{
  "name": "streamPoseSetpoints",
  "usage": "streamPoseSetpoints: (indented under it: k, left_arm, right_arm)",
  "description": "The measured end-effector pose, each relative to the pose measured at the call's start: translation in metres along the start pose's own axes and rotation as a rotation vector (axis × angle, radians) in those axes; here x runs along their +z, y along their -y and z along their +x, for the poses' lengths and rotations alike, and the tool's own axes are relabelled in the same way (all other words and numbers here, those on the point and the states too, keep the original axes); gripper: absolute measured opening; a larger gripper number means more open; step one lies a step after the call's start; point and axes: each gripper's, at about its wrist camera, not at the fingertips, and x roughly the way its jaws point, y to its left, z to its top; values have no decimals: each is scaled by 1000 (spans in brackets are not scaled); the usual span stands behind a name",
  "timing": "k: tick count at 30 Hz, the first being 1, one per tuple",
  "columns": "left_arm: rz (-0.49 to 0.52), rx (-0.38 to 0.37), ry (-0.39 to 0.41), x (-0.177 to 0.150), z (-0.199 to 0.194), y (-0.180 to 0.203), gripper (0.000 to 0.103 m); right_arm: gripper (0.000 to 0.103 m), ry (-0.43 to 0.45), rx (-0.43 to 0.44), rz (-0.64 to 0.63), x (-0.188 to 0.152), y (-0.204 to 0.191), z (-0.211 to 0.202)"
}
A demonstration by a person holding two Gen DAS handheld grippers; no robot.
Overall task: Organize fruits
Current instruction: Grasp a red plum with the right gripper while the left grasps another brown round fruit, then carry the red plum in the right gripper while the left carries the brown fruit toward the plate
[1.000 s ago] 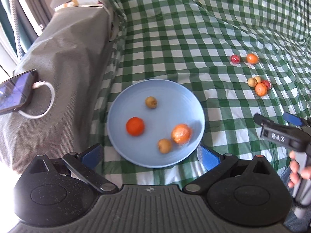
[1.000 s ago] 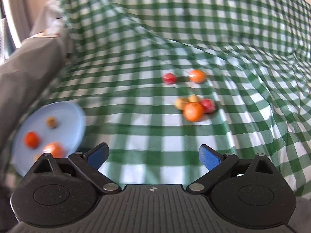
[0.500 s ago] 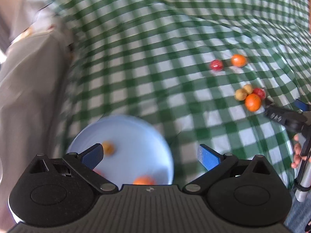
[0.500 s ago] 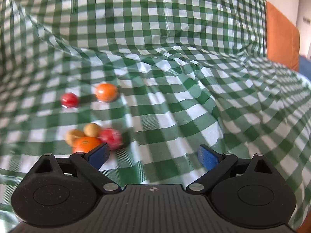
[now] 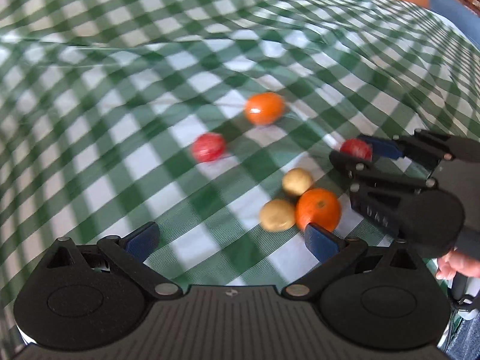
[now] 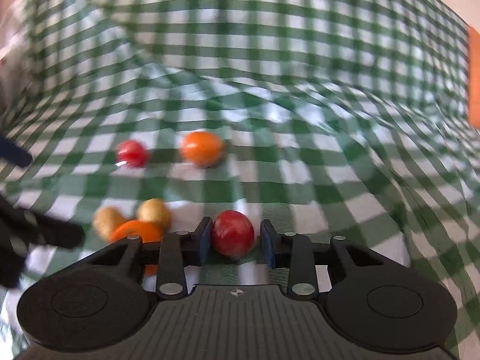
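Several small fruits lie on the green checked cloth. My right gripper (image 6: pixel 234 241) has its pads either side of a red fruit (image 6: pixel 232 232); the left pad touches it and a small gap shows at the right pad. The same red fruit (image 5: pixel 355 149) shows in the left wrist view between the right gripper's (image 5: pixel 364 154) fingers. Beside it lie an orange (image 5: pixel 318 205) and two tan fruits (image 5: pixel 277 214) (image 5: pixel 297 181). Farther off lie another red fruit (image 5: pixel 209 147) and another orange (image 5: pixel 264 108). My left gripper (image 5: pixel 229 238) is open and empty, just short of the near orange.
The green checked cloth (image 5: pixel 120 60) is wrinkled and rises at the back. An orange cushion (image 6: pixel 474 78) shows at the far right edge. The left gripper (image 6: pixel 33 231) shows at the left of the right wrist view.
The left gripper swung right, away from the blue plate, to the loose fruits. The right gripper moved in and narrowed its fingers around the red fruit.
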Motion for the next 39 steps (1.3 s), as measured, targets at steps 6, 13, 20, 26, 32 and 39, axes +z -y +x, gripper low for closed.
streamPoseSetpoints:
  k: [6,13,20,26,32,39]
  left_arm:
    - [-2,-116,34,9,11,5,81]
    - [11,-181,12,9,13,9,31]
    - [-157,-87,63,-14,-61,-7,31]
    - [-301,48,47,-77,-152,-28,32]
    - [-401,155,-6,-149,-223,-47,32]
    - [-496,197,19,-214,-285,-58,32]
  right_arm:
    - [35,-4,-41,65,2,14,4]
    - [31,9,-51,41,-1,6,0]
    - [30,107,-171,36,1,7,-25]
    - [30,106,-220,45,9,11,-77]
    - [30,73,-26,21,15,-22,-167]
    - [30,9,241,4,2,-98,-251]
